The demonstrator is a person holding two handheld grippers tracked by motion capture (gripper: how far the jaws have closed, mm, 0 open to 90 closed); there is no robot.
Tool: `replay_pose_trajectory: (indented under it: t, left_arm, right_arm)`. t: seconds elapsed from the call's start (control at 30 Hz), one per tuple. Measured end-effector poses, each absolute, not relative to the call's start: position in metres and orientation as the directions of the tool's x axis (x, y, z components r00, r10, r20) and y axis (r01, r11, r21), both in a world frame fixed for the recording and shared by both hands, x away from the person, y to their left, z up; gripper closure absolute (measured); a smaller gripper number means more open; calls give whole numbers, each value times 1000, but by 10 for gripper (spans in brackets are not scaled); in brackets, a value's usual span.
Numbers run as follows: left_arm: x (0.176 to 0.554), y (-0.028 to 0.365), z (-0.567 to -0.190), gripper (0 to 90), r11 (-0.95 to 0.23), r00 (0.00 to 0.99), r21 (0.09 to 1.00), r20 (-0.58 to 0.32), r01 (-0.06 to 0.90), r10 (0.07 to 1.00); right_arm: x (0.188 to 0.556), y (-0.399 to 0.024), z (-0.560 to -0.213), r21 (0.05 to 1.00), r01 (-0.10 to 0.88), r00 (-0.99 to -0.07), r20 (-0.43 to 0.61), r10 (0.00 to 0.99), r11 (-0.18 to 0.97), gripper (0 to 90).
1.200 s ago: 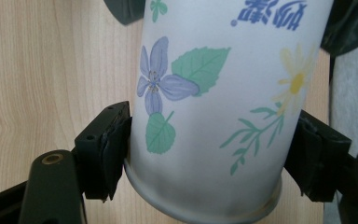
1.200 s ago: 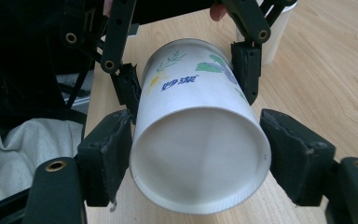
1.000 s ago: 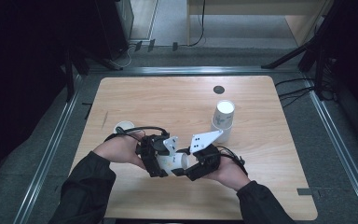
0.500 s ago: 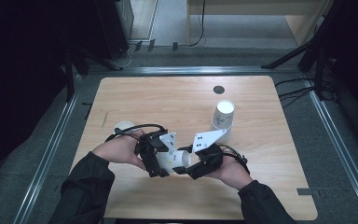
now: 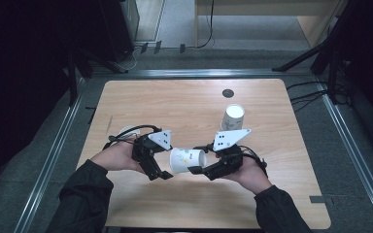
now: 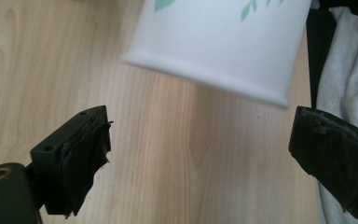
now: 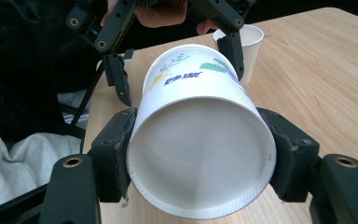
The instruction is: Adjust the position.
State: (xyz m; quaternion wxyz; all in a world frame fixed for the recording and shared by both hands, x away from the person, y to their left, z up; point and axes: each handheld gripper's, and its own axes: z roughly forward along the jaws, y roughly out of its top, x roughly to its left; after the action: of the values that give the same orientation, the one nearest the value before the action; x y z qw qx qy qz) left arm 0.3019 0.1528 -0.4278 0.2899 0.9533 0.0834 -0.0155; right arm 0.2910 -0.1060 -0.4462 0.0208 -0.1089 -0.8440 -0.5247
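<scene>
A white paper cup [image 5: 187, 160] with a leaf print lies on its side in the air above the table's front. My right gripper [image 5: 199, 167] is shut on it near the rim, the pads pressing both sides of the cup [image 7: 200, 154], whose mouth faces the right gripper view's camera. My left gripper [image 5: 162, 167] stands open just left of the cup's base. Its jaws have just been opening, and the cup's base [image 6: 219, 42] hangs ahead of them, untouched by the pads. Across the cup in the right gripper view, the left gripper's fingers [image 7: 121, 84] stand spread on either side.
A second paper cup [image 5: 233, 116] stands upright at the right middle of the wooden table [image 5: 175, 102]. Another white cup [image 5: 125, 131] sits behind the left hand. A small black disc [image 5: 228, 92] lies farther back.
The left gripper's jaws have opened off the cup and the hand has drawn back to the left. The right hand has shifted slightly right with the cup.
</scene>
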Motion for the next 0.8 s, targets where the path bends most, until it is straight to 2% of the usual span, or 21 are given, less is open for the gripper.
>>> replay_pose_trajectory:
  t: [0.27,0.8]
  left_arm:
    - [305,162,-435,56,-746,974,626,-148,226,171]
    - [303,161,-447,57,-653,951,692,-216,308,220]
  right_arm:
    - [293,-115,-442,894,219,-972,166,164,391,352]
    - [295,-117,-440,903,235,-970,195,146,359,352]
